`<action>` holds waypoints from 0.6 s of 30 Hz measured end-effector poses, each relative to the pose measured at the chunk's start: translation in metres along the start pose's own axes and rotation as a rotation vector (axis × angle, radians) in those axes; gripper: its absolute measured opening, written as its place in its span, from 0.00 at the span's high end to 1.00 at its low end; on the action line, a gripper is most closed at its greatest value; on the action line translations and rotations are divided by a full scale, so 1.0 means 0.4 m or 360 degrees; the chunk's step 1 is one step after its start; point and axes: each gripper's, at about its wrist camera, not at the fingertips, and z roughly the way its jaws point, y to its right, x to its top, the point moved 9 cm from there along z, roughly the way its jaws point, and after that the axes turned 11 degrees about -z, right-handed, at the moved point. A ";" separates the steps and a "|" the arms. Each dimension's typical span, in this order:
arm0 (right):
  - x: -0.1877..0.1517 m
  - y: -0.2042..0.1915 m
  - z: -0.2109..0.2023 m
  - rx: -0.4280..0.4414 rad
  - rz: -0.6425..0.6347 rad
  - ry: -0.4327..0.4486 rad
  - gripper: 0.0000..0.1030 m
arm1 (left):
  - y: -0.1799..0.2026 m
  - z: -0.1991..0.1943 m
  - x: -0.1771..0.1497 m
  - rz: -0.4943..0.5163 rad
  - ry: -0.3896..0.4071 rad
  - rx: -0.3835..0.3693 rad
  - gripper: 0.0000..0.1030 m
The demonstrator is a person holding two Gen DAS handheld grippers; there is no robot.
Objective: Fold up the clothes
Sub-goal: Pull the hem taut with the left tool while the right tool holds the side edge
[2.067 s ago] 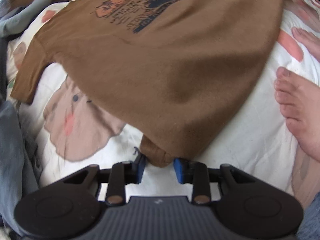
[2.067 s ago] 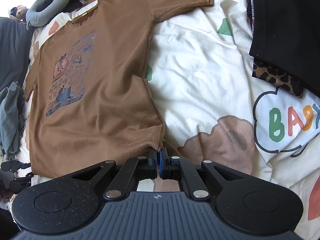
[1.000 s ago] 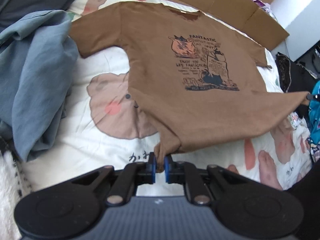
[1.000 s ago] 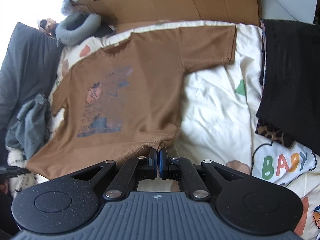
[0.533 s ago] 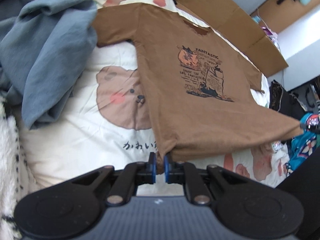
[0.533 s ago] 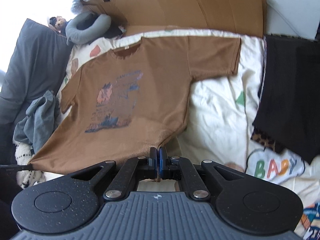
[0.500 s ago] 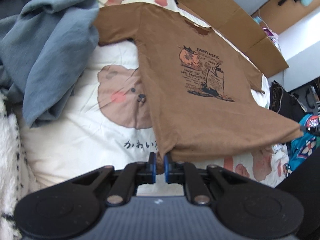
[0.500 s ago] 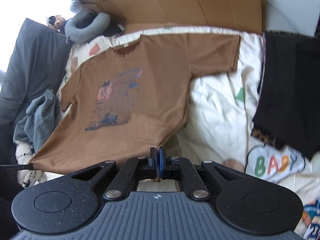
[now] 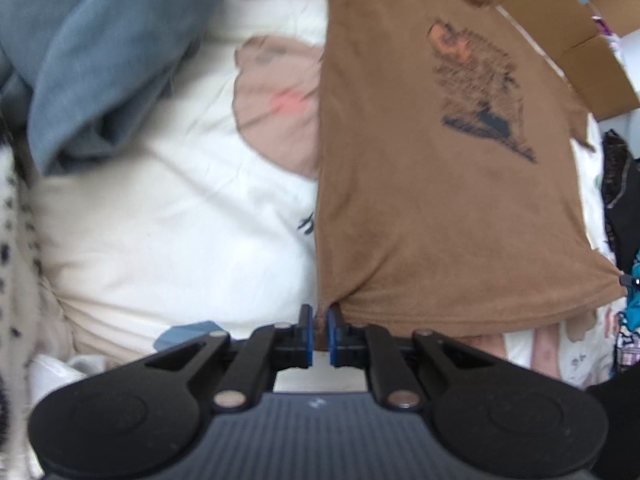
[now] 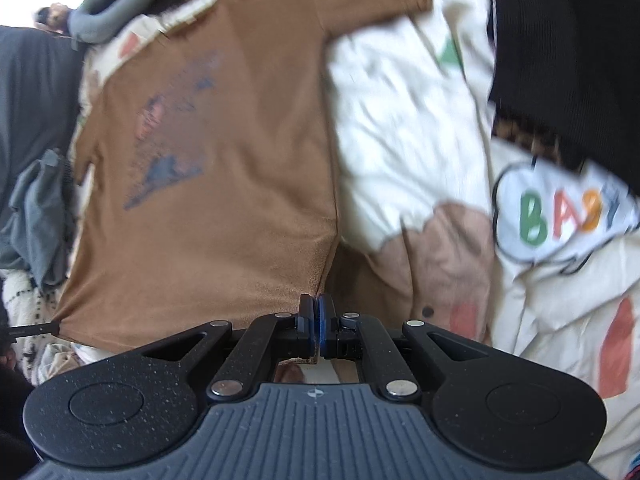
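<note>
A brown printed T-shirt (image 9: pixel 432 208) lies front-up on the cream bedspread (image 9: pixel 168 216), its hem stretched between my two grippers. My left gripper (image 9: pixel 318 320) is shut on one bottom corner of the hem. At the far right of the left wrist view the other corner is pinched by the right gripper's tip (image 9: pixel 626 280). In the right wrist view my right gripper (image 10: pixel 318 308) is shut on its hem corner of the T-shirt (image 10: pixel 224 184), and the left gripper's tip (image 10: pixel 32 328) holds the far corner at the left edge. Both views are blurred.
A blue-grey garment (image 9: pixel 100 48) is heaped left of the shirt. Black clothing over a leopard-print piece (image 10: pixel 560 48) lies on the bed's right side. Flattened cardboard (image 9: pixel 568 32) stands beyond the collar. A grey neck pillow (image 10: pixel 116 4) sits at the bed's far corner.
Both grippers have sunk toward the bed with the hem still held. The shirt now fills more of each view and lies flatter, with less of the room showing above.
</note>
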 end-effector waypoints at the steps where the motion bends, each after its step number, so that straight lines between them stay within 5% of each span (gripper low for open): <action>1: -0.010 0.008 0.022 -0.0003 0.0011 -0.0015 1.00 | -0.007 0.018 -0.002 -0.0011 -0.0006 0.0013 0.93; 18: -0.009 0.086 0.203 -0.0059 0.0111 0.0006 1.00 | -0.087 0.146 0.016 -0.0139 0.0085 0.0060 0.92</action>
